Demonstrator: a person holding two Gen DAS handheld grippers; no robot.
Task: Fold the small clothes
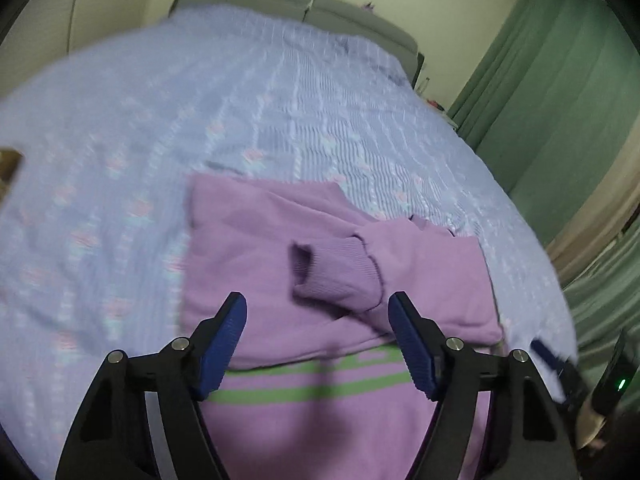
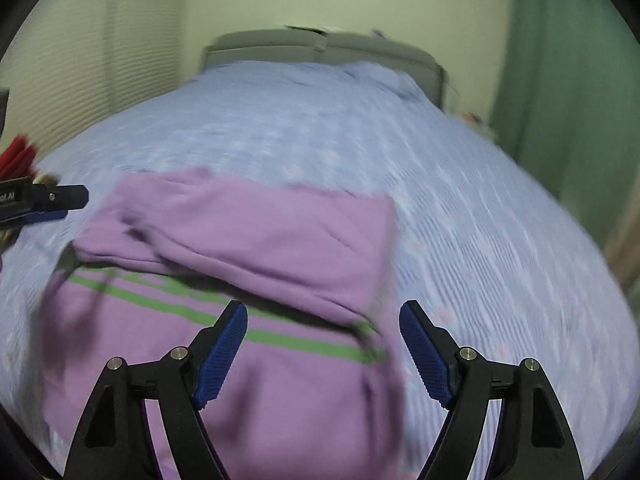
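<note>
A small purple sweater (image 1: 312,412) with green stripes lies partly folded on the bed. Its upper part is turned down over the striped body, and a ribbed cuff (image 1: 336,272) rests on top. My left gripper (image 1: 318,308) hovers open above the fold, nothing between its blue pads. In the right wrist view the same sweater (image 2: 256,236) spreads below, blurred. My right gripper (image 2: 324,316) stands open over the sweater's right edge, holding nothing. The left gripper's tip (image 2: 60,200) shows at the left edge there, and the right gripper's tip (image 1: 560,364) at the lower right of the left wrist view.
The bed cover (image 1: 200,128) is pale blue with small pink flowers and runs back to a grey headboard (image 2: 320,48). Green curtains (image 1: 560,92) hang at the right. Something red (image 2: 18,156) sits at the bed's left edge.
</note>
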